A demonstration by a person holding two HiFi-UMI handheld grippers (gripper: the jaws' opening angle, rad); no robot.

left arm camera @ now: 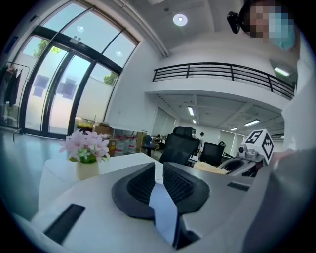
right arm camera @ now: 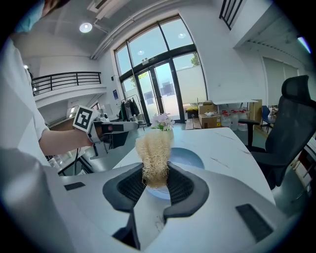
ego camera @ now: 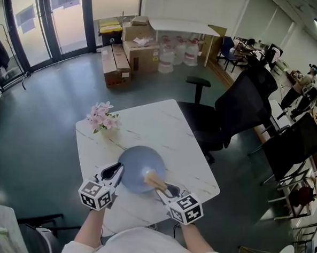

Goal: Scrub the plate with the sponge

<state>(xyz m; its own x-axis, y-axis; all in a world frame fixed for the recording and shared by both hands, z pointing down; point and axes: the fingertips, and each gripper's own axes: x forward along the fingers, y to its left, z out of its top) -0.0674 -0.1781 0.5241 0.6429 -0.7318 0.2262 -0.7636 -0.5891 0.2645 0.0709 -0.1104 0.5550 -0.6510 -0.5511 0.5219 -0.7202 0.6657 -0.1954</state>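
The left gripper (ego camera: 114, 172) has its 2 jaws drawn nearly together on the left rim of the blue plate (ego camera: 137, 165), and a thin strip of that rim shows between the ribbed pads in the left gripper view. The plate sits over the near part of the white marble table (ego camera: 159, 120), though I cannot tell whether it rests on the top or is held just clear of it. The right gripper (ego camera: 163, 188) clamps a pale, fibrous sponge (ego camera: 154, 178) (a loofah, by the look of it), which stands up between the jaws with its tip over the plate's right edge. 1 small vase of pink flowers (ego camera: 102, 116) stands at the table's far left.
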